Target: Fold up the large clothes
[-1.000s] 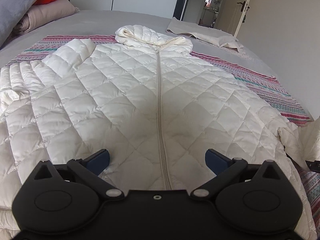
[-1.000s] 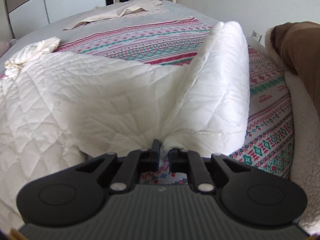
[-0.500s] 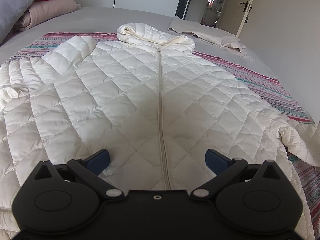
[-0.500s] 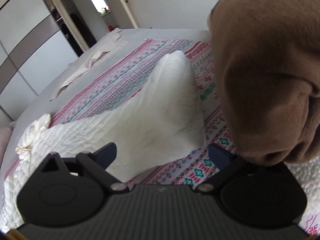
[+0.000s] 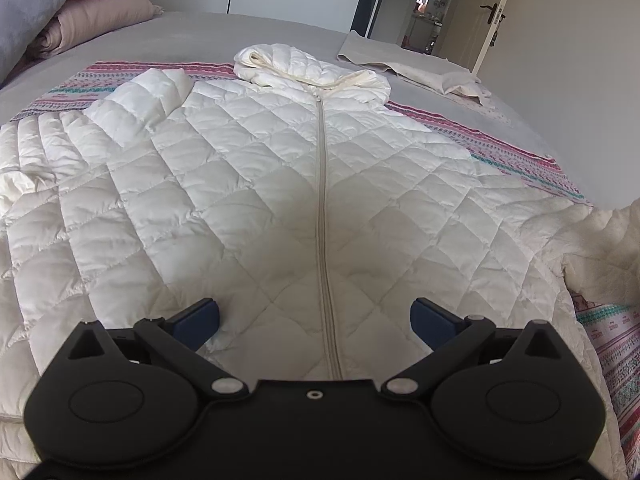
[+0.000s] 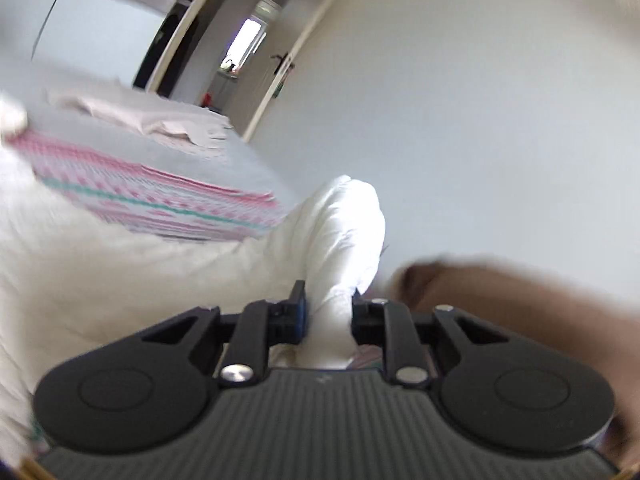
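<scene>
A white quilted hooded jacket (image 5: 248,200) lies face up on the bed, zipper (image 5: 322,216) running down its middle and hood (image 5: 308,66) at the far end. My left gripper (image 5: 316,318) is open and empty, hovering over the jacket's lower hem, astride the zipper. My right gripper (image 6: 326,310) is closed on the jacket's right sleeve (image 6: 340,232), which rises between the fingers; this view is blurred and tilted. The left sleeve (image 5: 136,100) lies folded up at the far left.
A pink and teal patterned blanket (image 5: 520,156) lies under the jacket on the grey bed (image 5: 224,36). A beige cloth (image 5: 416,68) lies at the far right, pillows (image 5: 92,24) at the far left. A brown fuzzy item (image 6: 520,296) is right of the right gripper. A wall (image 6: 480,100) is close.
My right gripper opened and let the sleeve go, swung right past the brown item, and is now closed on the sleeve again. My left gripper has risen slightly and stays open.
</scene>
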